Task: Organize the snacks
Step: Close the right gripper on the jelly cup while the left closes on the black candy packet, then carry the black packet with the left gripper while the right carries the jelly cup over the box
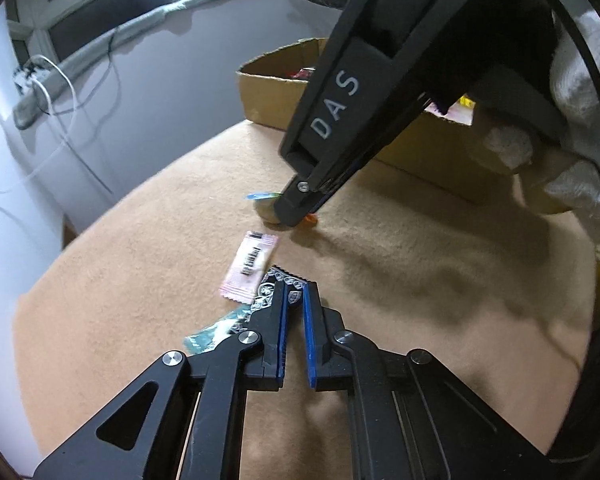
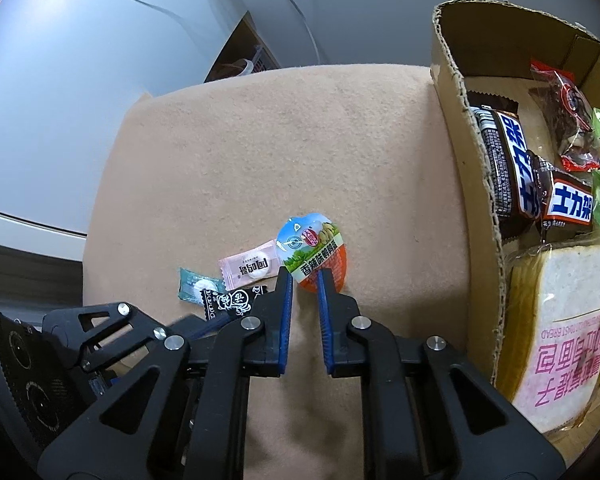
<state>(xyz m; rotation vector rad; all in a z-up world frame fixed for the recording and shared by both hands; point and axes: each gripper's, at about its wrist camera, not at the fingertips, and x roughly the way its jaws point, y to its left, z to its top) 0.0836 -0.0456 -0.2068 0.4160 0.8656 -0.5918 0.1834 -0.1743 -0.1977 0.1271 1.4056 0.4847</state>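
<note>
Right hand-held gripper (image 2: 303, 280) narrow, pointing steeply down at the table (image 2: 300, 140), blue pads closed on the near, orange end of the oval snack packet (image 2: 314, 248); judged a real pinch, not only a touch. Long axis of the packet running almost straight away from the fingers, blue-and-white end farthest, so held by one end only and likely to hang and swing once lifted. Just left of it, touching or almost touching, a pink sachet (image 2: 252, 266); further left a teal candy (image 2: 198, 284) and a black sachet (image 2: 236, 300), all flat on the table. Left hand-held gripper (image 1: 296, 300) shut as well, tips down over that black sachet; impossible to tell whether nipping its edge or only resting above it. To the right of the right hand-held gripper, near but not touching the packet, the torn wall of the cardboard box (image 2: 456, 152), open on top, already holding chocolate bars (image 2: 508, 168), a bag of toast bread (image 2: 572, 320) and other packets. Decisive relation for the coming move: box on the right side, wall higher than the packet, right hand clearly nearer than the left. Judged need: first up, above the edge of the wall, then sideways to the right, then release inside. Risk: thin end slipping out of the pads, or hanging end catching on the ragged cardboard rim. Not yet sorted: the three small sweets, closer to the left hand.
</note>
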